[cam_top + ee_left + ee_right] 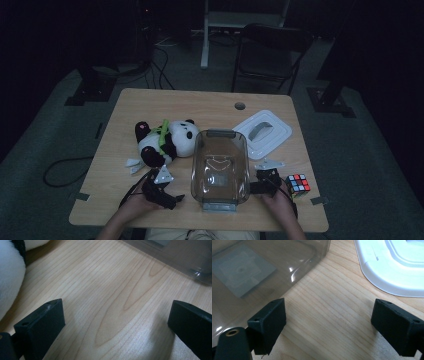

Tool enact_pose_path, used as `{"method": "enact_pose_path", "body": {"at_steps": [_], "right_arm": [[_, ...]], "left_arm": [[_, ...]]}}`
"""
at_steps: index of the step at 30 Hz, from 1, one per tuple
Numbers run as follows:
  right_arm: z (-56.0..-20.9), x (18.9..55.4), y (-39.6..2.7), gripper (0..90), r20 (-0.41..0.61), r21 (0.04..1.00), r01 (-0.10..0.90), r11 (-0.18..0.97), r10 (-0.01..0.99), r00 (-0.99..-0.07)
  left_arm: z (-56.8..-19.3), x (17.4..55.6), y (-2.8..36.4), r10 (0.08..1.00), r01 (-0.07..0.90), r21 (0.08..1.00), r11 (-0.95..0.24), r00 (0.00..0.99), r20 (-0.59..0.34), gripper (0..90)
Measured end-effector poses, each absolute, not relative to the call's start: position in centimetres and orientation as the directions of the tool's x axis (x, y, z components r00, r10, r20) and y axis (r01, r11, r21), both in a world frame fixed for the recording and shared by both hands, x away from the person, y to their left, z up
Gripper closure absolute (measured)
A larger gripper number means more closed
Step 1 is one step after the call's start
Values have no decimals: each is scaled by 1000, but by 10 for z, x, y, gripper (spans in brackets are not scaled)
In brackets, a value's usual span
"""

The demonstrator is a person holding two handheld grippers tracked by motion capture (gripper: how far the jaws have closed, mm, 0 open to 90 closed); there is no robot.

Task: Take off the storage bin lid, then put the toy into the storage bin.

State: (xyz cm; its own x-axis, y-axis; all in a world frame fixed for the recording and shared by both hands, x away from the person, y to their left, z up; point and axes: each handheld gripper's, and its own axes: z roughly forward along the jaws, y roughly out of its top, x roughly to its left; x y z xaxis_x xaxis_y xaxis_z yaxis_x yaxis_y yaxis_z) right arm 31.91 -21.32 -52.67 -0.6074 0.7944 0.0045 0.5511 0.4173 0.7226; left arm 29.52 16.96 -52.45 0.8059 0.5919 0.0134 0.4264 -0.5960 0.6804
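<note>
A clear plastic bin point(220, 167) stands open at the table's front middle. Left of it lies a panda plush point(165, 141), and a white lid point(262, 132) rests behind it on the right. A scrambled cube point(298, 184) sits near the front right edge. My left gripper point(161, 186) rests low on the wood between panda and bin, open, with bare table between its jaws point(115, 317); the panda's white fur point(10, 277) is at its left. My right gripper point(265, 179) is open beside the bin's right wall point(262, 272), with the lid point(397, 267) ahead.
The wooden table point(200, 107) has a cable hole point(240, 106) at the back. A dark chair point(270, 52) and a white desk leg stand beyond it. Cables trail on the floor at the left point(65, 172).
</note>
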Motion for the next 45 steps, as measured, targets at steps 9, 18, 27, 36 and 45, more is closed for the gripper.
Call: {"method": "enact_pose_path", "body": {"at_steps": [9,18,27,36,45], "right_arm": [[-527,319,-213,121,5,723,551,417,794,-607],[-527,319,-213,121,5,723,551,417,795,-607],[-527,319,-213,121,5,723,551,417,794,-607],[-527,319,-213,122,5,722,552,417,795,-607],[-527,319,-213,122,5,722,552,417,795,-607]], "left_arm": [[-521,297,172,593,443,653,-614,805,12,15],[-508,292,168,545,419,644,-640,838,-3,16],[-478,290,169,511,382,680,-626,859,-12,20],[-447,302,173,521,342,714,-611,852,38,21],[-425,329,175,552,325,747,-579,832,65,22]]}}
